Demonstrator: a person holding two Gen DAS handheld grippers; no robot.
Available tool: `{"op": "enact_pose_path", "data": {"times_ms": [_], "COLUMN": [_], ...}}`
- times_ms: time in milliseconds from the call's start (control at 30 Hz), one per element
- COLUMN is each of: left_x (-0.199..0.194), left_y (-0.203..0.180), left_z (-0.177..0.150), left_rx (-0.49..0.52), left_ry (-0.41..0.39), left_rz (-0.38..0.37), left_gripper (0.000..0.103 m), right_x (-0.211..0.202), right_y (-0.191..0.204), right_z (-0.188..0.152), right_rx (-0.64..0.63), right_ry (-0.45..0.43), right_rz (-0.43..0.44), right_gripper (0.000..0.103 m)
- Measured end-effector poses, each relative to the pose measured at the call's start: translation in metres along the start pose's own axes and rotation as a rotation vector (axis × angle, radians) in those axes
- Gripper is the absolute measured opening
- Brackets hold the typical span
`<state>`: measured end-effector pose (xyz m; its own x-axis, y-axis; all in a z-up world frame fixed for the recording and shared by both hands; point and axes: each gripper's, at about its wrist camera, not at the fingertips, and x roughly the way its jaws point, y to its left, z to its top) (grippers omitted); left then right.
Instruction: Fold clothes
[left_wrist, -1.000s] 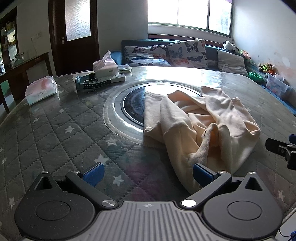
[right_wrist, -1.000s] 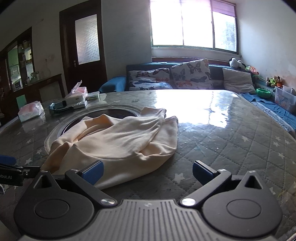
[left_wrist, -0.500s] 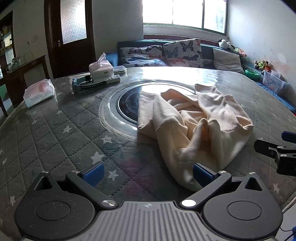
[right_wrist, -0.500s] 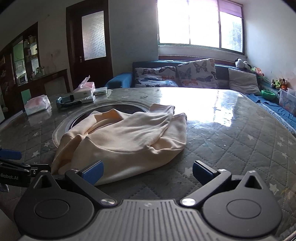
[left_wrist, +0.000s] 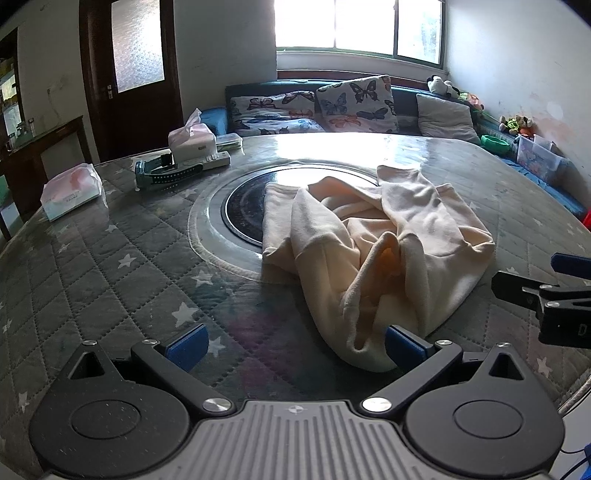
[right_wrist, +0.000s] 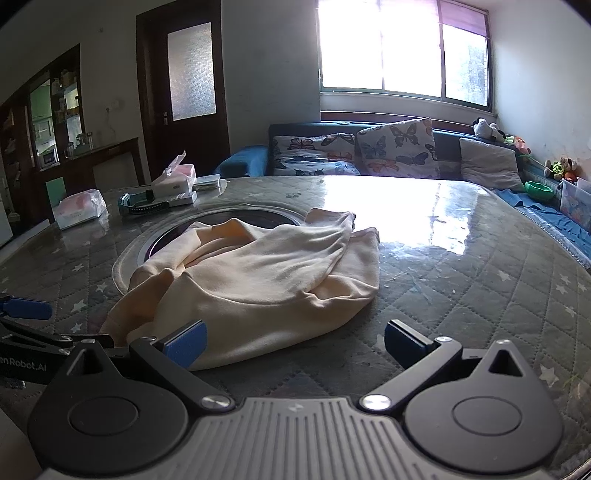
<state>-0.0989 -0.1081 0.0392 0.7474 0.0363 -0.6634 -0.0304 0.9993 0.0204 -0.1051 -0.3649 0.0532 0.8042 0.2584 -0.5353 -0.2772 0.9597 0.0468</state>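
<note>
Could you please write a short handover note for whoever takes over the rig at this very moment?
Left gripper: open, holding nothing, low over the table, its right finger beside the garment's near end.
Right gripper: open, holding nothing, near the garment's edge.
Cream garment: crumpled in a heap, partly over the round inset at the table's centre.
Done: nothing folded.
Left: spread it flat, then fold.

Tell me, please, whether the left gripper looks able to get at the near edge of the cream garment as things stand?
Probably yes: the left gripper is open, the cream garment lies crumpled just ahead, its near edge beside the right-side finger, nothing between.
</note>
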Motion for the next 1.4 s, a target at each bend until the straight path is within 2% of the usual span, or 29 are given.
{"op": "enact_pose_path", "data": {"times_ms": [733, 967, 1400], "left_x": [0.001, 0.002, 0.030], "left_y": [0.000, 0.004, 0.009], "left_z": [0.012, 0.025, 0.055], "left_rx": [0.012, 0.019, 0.059], "left_ry": [-0.001, -0.019, -0.006], "left_rz": [-0.021, -0.022, 0.003], "left_gripper": [0.103, 0.103, 0.103], "right_x": [0.007, 0.015, 0.044], "right_y": [0.007, 0.009, -0.003], "right_z": [0.010, 0.020, 0.038], "right_rx": [-0.006, -0.004, 0.033], "right_ry": [0.007, 0.009, 0.052], "right_rz": [0.029, 0.043, 0.047], "right_gripper": [0.103, 0.103, 0.103]}}
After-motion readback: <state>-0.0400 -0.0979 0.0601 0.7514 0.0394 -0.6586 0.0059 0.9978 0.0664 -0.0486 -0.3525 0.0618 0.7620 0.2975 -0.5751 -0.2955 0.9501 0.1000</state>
